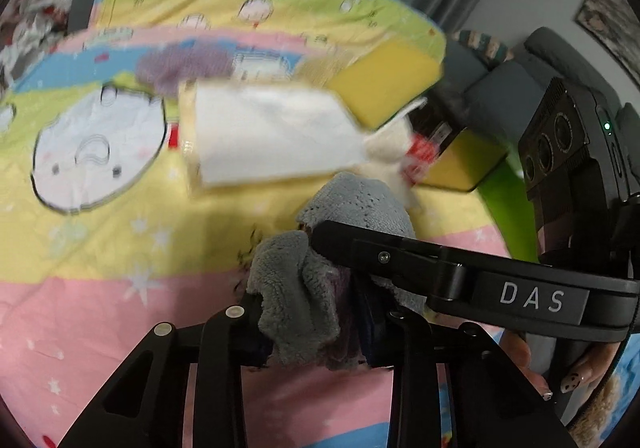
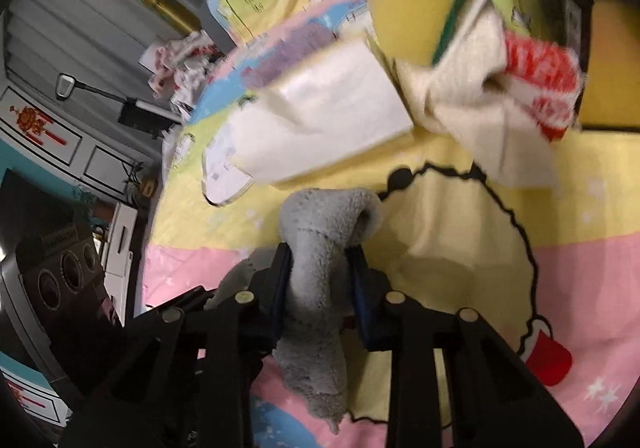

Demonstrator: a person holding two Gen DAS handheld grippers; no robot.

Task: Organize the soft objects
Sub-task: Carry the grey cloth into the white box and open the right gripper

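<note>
We hold the grey microfibre cloth [image 1: 304,288] between both tools, and the way it is gripped suggests we mean to stretch or fold it rather than just carry it. At the left, our left gripper [image 1: 316,312] has its jaws pressed in on a bunched fold of the cloth, so the fabric puffs out above and below the pads. Just right of it, the black finger of the right gripper [image 1: 332,234] crosses in front, reaching the same cloth at another part.

In the right wrist view, the right gripper [image 2: 320,280] pinches a rolled length of the grey cloth [image 2: 316,288] between its blue pads [image 2: 280,284], the free end hanging toward the camera. Two grips close together on one cloth would, we judge, let us pull the corners apart next.

Beyond, on the cartoon-print bedsheet [image 1: 100,228], lie a white folded cloth [image 1: 276,136], yellow sponges [image 1: 384,84] and a cream towel with red print [image 2: 500,104], near one another, probably waiting to be sorted.
</note>
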